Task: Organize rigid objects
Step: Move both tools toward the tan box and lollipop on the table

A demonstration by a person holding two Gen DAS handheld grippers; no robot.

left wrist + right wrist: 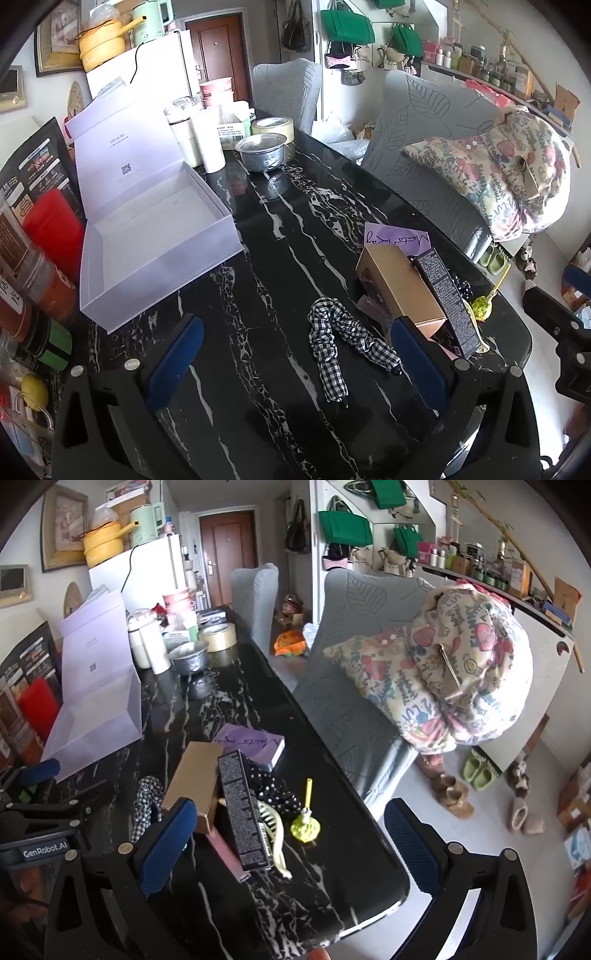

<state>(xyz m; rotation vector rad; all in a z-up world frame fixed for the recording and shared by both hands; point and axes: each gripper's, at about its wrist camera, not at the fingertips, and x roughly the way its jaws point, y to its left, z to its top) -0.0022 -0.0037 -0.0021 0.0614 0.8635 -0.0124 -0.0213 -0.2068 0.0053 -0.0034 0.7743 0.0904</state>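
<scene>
Our left tongs (295,362) are hovering wide apart and empty over the desk (258,258), the checked scrunchie (332,332) lying between them. Our right tongs (291,838) are gaping wide too, holding nothing, the gold box (195,775), black box (240,808) and hair clip (275,834) lying between them. The white box (155,229) is sitting open, well left.
</scene>
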